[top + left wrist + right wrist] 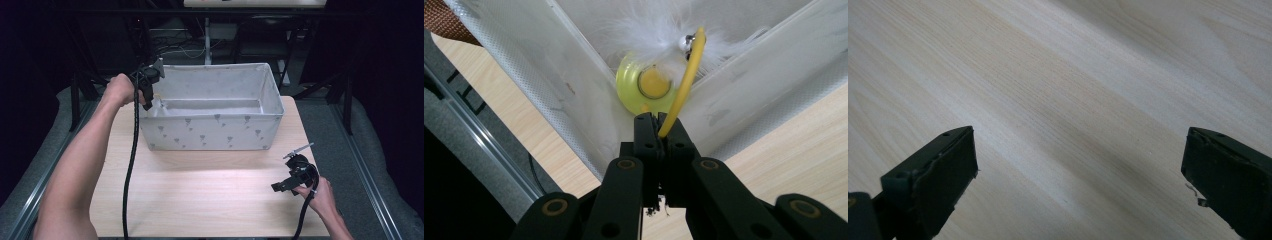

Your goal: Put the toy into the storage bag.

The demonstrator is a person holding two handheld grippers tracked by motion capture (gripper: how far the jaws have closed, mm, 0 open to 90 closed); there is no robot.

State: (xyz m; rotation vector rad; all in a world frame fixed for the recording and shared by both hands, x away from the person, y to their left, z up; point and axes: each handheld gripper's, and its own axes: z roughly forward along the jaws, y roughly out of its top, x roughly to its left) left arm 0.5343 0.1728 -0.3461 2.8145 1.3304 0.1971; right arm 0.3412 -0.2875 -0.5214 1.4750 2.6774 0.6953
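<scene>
High view: we see left gripper (148,100) at near-left corner of grey fabric bin (212,132) on desk (200,190), pointing down inside. Right gripper (285,186) rests low over bare desk, well apart from bin.

Left gripper view: we see fingers (645,131) clamped tight on yellow stem (684,87) of feather toy (651,82); its yellow-green base and white feathers sit in bin corner.

Right gripper view: we see fingers (950,170) spread wide, nothing between them, above desk.

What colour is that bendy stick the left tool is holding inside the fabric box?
Yellow. The stick, pinched by the left tool, shows best in the left gripper view.
</scene>
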